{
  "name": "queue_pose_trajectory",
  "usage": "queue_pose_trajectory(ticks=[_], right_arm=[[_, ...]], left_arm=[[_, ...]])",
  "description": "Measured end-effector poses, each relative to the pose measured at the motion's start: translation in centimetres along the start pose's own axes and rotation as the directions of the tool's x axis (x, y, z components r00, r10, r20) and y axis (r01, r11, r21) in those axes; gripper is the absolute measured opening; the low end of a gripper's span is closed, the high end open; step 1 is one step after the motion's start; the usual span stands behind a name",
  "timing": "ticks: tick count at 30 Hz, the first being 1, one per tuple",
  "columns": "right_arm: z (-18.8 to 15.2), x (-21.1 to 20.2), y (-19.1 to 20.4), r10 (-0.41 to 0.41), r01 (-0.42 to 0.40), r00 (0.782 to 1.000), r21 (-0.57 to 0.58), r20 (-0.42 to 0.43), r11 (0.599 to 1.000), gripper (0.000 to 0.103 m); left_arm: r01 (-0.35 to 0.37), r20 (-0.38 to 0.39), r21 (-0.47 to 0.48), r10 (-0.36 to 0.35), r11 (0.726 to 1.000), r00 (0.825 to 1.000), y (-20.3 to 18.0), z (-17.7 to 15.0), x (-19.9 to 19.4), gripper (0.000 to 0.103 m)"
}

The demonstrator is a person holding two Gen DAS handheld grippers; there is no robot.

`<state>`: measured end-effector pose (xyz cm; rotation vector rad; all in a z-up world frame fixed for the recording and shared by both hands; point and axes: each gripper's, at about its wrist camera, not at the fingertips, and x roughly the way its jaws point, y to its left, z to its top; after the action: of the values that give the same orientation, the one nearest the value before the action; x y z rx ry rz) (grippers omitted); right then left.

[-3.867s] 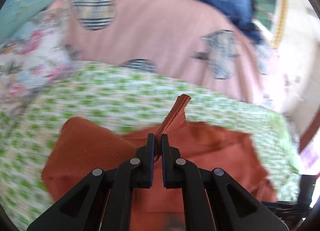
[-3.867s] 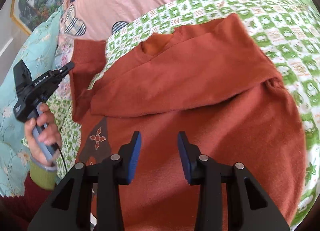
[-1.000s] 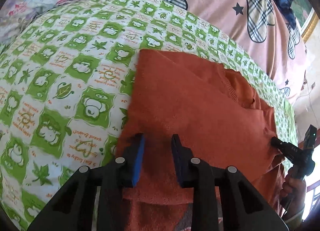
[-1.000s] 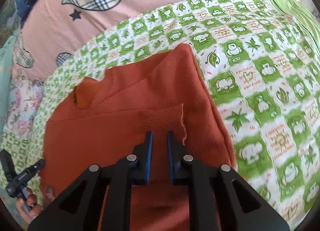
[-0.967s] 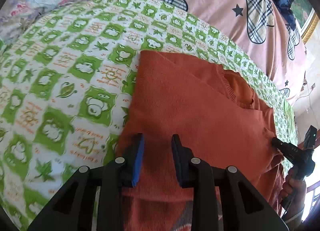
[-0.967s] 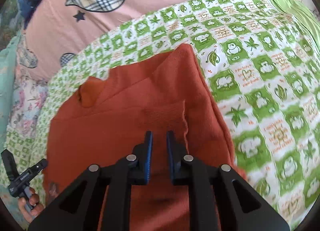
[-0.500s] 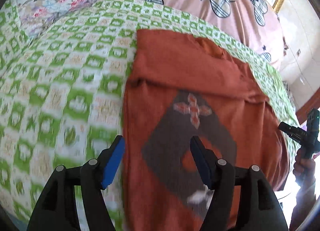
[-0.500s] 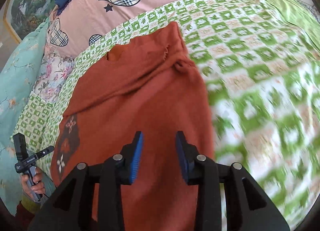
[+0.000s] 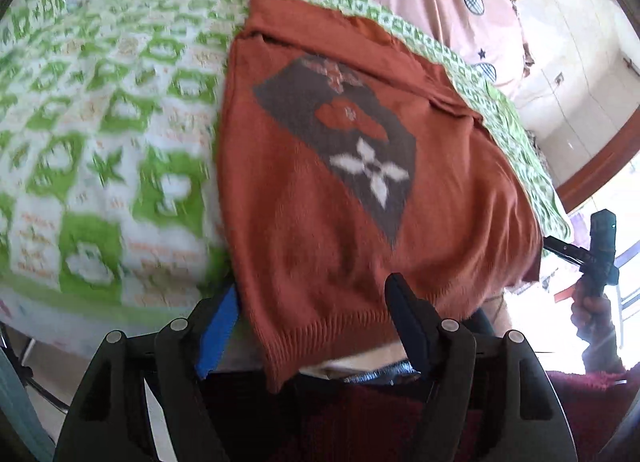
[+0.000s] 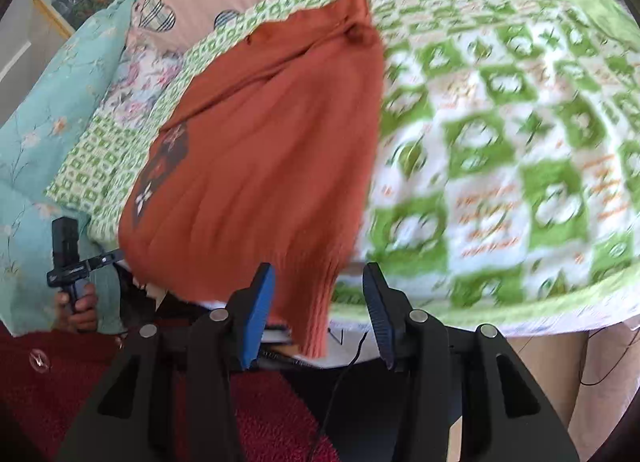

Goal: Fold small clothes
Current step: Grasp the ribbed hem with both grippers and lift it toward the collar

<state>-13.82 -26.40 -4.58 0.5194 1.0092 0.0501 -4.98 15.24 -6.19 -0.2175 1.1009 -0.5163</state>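
On bed (image 9: 100, 134): rust sweater (image 9: 320, 202) — sleeves folded in, lengthwise fold pending; left gripper (image 9: 312, 310) and right gripper (image 10: 318, 294) — fingers opening around hem, ungripped.

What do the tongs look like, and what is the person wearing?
Both tongs, left and right, are black plastic with silver round rivets and blue pads inside the fingers. A thin black cable hangs below the right one. The sleeve is dark red and fuzzy.

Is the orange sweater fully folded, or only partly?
Partly: the sweater has its top folded over, but the body lies spread, hem hanging off the bed.
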Motion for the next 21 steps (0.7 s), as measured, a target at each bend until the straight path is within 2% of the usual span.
queue_pose_trajectory(ticks=[2,4,6,7,8,9,11,12,13,14,15,19,21], right_arm=[[-0.4,1.0,0.4,0.012,-0.013,1.0,-0.019,-0.02,1.0,0.047],[-0.4,1.5,0.4,0.035,-0.035,0.999,-0.012,-0.009,0.999,0.047],[-0.2,1.6,0.4,0.066,-0.066,0.998,0.0,0.008,0.998,0.036],[-0.3,1.7,0.3,0.059,-0.059,0.998,0.004,0.004,0.998,0.018],[-0.2,2.1,0.1,0.04,-0.04,0.999,0.008,-0.011,0.999,0.009],[-0.2,2.2,-0.2,0.049,-0.049,0.999,0.016,-0.019,0.999,0.009],[-0.6,1.7,-0.1,0.072,-0.072,0.997,0.012,-0.009,0.997,0.008],[-0.8,1.3,-0.1,0.081,-0.081,0.997,0.006,-0.004,0.997,0.007],[-1.1,0.7,-0.3,0.094,-0.094,0.996,0.004,0.003,0.996,0.007],[-1.3,0.3,-0.6,0.104,-0.104,0.995,0.01,0.008,0.995,0.007],[-1.7,-0.1,-1.2,0.116,-0.117,0.993,0.023,0.012,0.993,0.007],[-2.4,-0.8,-2.2,0.165,-0.168,0.985,0.065,0.041,0.984,0.006],[-2.2,-1.1,-2.0,0.21,-0.215,0.975,0.076,0.069,0.974,0.007]], left_arm=[[0.012,-0.044,0.003,-0.011,1.0,0.999,0.1,-0.8,0.6,0.071],[0.002,-0.037,0.04,-0.001,0.999,0.999,-0.3,-1.2,0.6,0.071],[0.007,-0.044,0.05,-0.005,0.999,0.999,-0.4,-1.1,0.7,0.071],[0.018,-0.046,0.05,-0.016,0.999,0.999,-0.4,-1.0,0.7,0.071],[0.024,-0.047,0.051,-0.022,0.998,0.999,-0.4,-1.0,0.7,0.068],[0.024,-0.048,0.053,-0.022,0.998,0.999,-0.5,-0.7,0.8,0.066],[0.006,-0.048,0.066,-0.003,0.998,0.999,-0.6,-0.6,1.0,0.052],[-0.01,-0.047,0.073,0.013,0.997,0.999,-0.6,-0.6,1.0,0.048],[-0.016,-0.044,0.077,0.019,0.997,0.999,-0.6,-0.6,1.0,0.037],[-0.017,-0.043,0.08,0.02,0.997,0.999,-0.5,-0.6,0.9,0.018],[-0.013,-0.047,0.077,0.016,0.997,0.999,-0.4,-0.7,0.9,0.01],[-0.016,-0.028,0.098,0.019,0.995,0.999,-0.3,-1.7,0.5,0.007],[0.004,-0.002,0.096,-0.004,0.995,1.0,-0.4,-1.8,-0.2,0.006]])
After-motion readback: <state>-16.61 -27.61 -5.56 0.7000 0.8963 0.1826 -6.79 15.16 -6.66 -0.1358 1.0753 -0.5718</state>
